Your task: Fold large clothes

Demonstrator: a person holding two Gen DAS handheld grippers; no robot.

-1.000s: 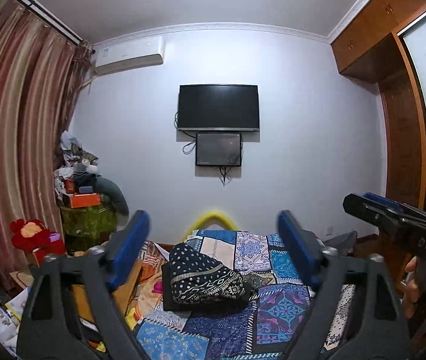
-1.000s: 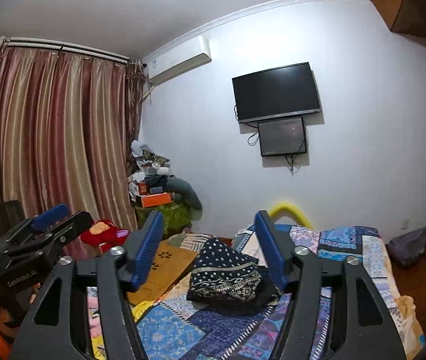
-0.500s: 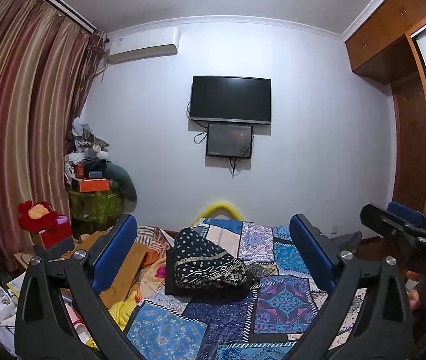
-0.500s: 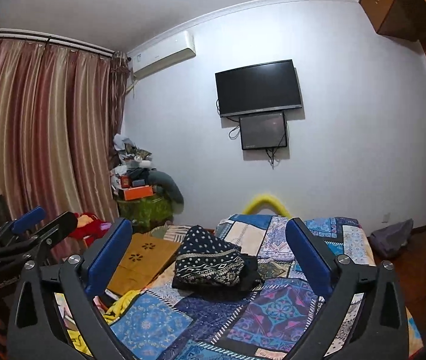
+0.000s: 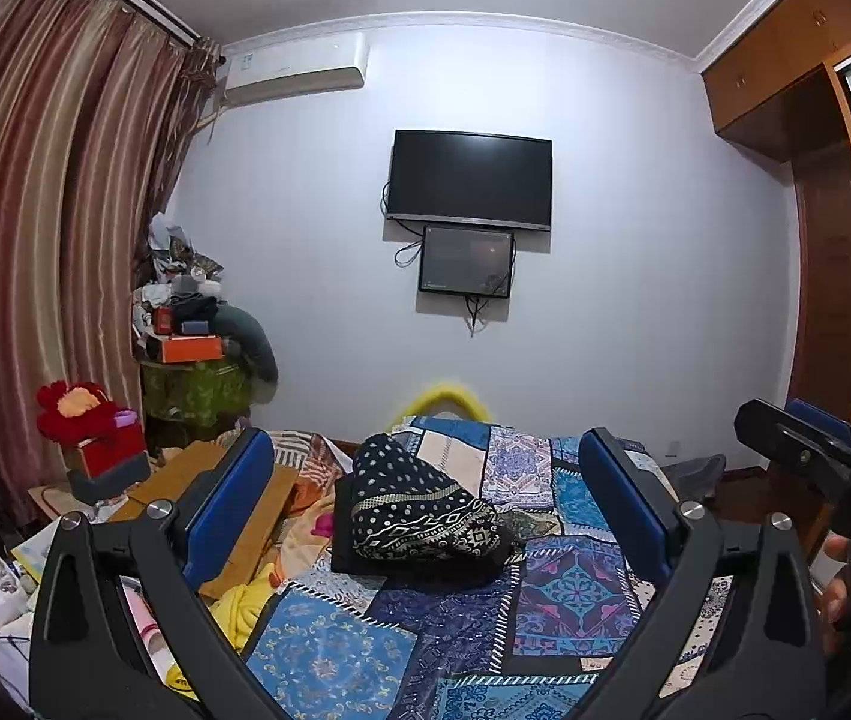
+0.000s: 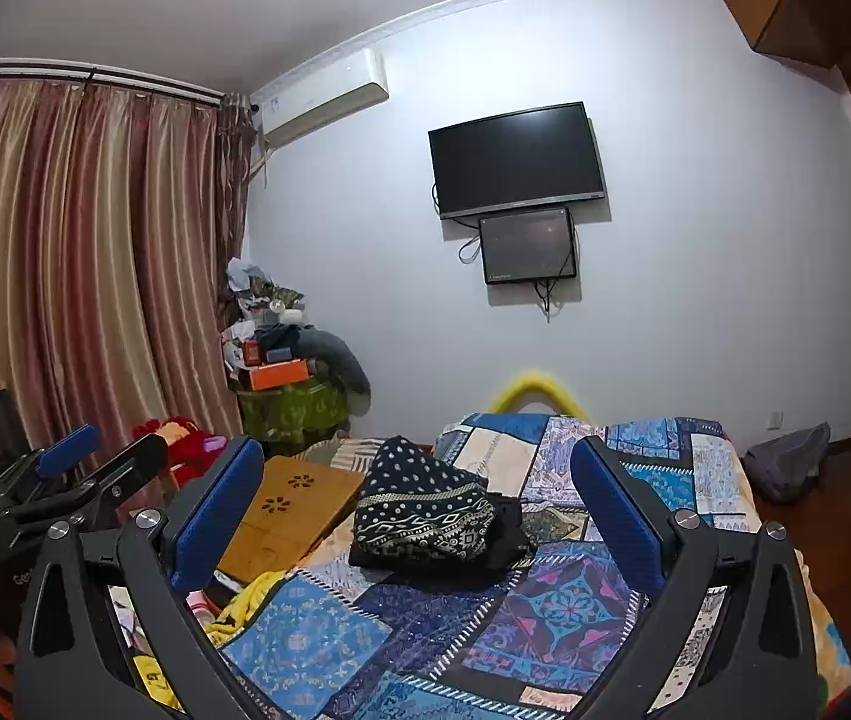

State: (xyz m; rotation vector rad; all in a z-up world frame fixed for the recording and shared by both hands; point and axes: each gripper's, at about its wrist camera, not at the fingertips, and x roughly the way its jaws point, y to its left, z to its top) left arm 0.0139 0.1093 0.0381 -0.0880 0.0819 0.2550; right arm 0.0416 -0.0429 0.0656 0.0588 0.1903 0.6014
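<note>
A dark garment with white dots and patterned bands (image 5: 419, 510) lies bunched on the blue patchwork bedspread (image 5: 569, 594), on top of a black piece. It also shows in the right wrist view (image 6: 425, 510). My left gripper (image 5: 425, 504) is open and empty, held in the air short of the garment. My right gripper (image 6: 419, 498) is open and empty too, also short of it. The right gripper shows at the right edge of the left wrist view (image 5: 815, 456), and the left gripper at the left edge of the right wrist view (image 6: 83, 474).
A wooden lap desk (image 6: 293, 504) and yellow cloth (image 6: 245, 600) lie left of the bed. A cluttered green stand (image 5: 197, 384), red plush toy (image 5: 77, 408) and curtains (image 5: 35, 240) fill the left. A TV (image 5: 470, 177) hangs ahead; a wardrobe (image 5: 827, 276) stands right.
Both grippers have opened wider. Both views have shifted so the bed and garment show more fully between the fingers.
</note>
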